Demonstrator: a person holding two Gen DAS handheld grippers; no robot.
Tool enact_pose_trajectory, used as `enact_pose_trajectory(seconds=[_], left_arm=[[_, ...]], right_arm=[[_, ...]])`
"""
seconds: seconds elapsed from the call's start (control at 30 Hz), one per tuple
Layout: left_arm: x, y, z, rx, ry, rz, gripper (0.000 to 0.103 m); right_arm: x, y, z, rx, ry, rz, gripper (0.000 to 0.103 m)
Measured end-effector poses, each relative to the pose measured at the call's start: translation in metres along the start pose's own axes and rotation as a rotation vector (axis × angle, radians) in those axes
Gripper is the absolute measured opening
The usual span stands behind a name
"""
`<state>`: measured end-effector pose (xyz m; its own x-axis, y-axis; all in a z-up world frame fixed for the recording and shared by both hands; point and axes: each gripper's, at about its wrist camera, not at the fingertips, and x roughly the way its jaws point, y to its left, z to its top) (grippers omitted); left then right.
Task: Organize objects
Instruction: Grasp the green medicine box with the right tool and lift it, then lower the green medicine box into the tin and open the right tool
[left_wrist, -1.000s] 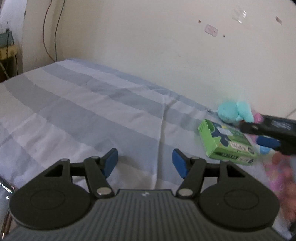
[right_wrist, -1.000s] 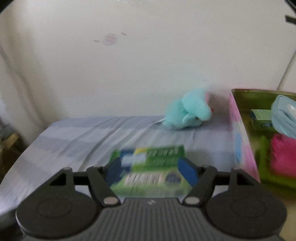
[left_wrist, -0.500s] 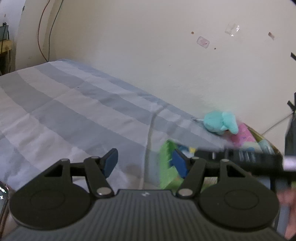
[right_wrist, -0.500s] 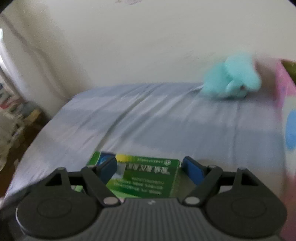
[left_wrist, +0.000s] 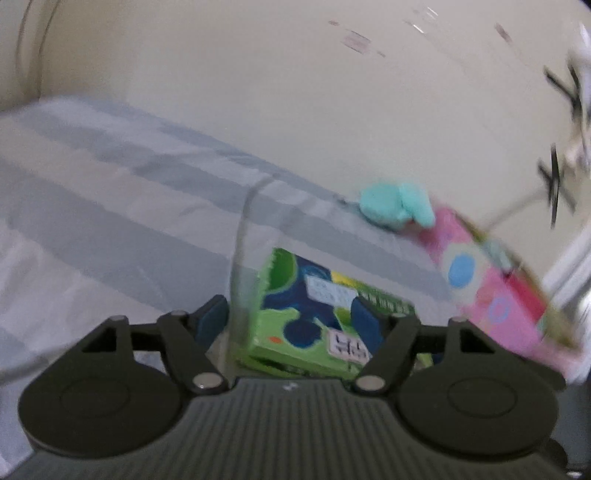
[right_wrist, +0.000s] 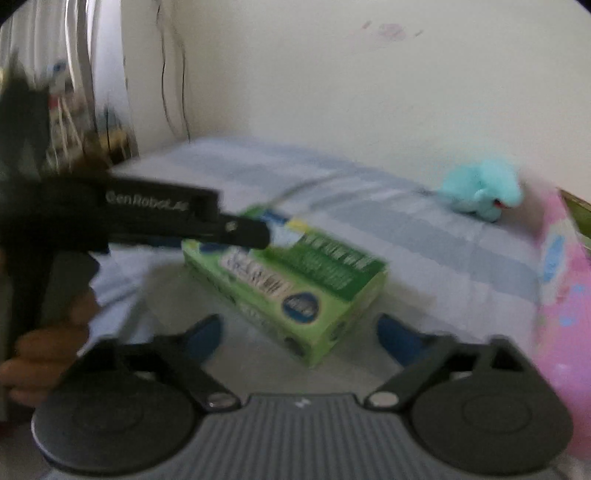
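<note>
Tongs (left_wrist: 288, 325) around green printed box (left_wrist: 314, 325)

Both views motion-blurred. Print on the green box (left_wrist: 317, 317) between my left fingers (left_wrist: 364, 326) is unreadable; its near end is hidden behind my left gripper (left_wrist: 286, 323) body, so I can't tell if the pads touch it. In the right wrist view my left gripper (right_wrist: 255, 232) crosses the box's (right_wrist: 295, 280) far-left corner and covers it; contact there unclear. My left hand (right_wrist: 44, 350) is cut by the frame edge, only blurred fingers show. Pink bin (right_wrist: 565, 295) right of my right fingers (right_wrist: 397, 338) is cut off at the frame edge, contents not readable. Teal plush (right_wrist: 484, 192) ahead of the fingers too smeared for detail. Clutter far left of my right fingers is indistinct.
</note>
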<state>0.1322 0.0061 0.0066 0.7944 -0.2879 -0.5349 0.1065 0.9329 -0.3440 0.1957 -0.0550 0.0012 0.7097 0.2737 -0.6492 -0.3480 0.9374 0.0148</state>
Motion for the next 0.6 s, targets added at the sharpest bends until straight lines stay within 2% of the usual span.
enact_pose_trajectory(seconds=[0.03,0.1,0.23,0.33,0.43,0.53,0.6], left_arm=[[-0.002,-0.006,-0.002,0.034,-0.008,-0.001,0.071],[-0.005,-0.013,-0.005,0.061,-0.017,0.008,0.070],[-0.029,-0.027,0.001,0.026,-0.040,-0.074,0.065],[-0.054,-0.069,0.004,0.095,-0.103,-0.124,0.065],[-0.069,-0.120,0.007,0.194,-0.157,-0.197,0.065],[-0.060,-0.168,0.007,0.272,-0.138,-0.256,0.065],[-0.047,-0.192,0.006,0.300,-0.090,-0.275,0.065]], right_arm=[[0.000,0.003,0.001,-0.007,-0.009,-0.004,0.069],[-0.004,0.005,0.004,0.013,-0.013,-0.027,0.067],[-0.037,0.004,-0.006,-0.008,-0.098,-0.083,0.066],[-0.082,-0.012,-0.013,0.031,-0.192,-0.117,0.067],[-0.121,-0.037,-0.020,0.053,-0.286,-0.194,0.071],[-0.151,-0.067,-0.031,0.081,-0.325,-0.286,0.072],[-0.164,-0.092,-0.039,0.128,-0.306,-0.318,0.072]])
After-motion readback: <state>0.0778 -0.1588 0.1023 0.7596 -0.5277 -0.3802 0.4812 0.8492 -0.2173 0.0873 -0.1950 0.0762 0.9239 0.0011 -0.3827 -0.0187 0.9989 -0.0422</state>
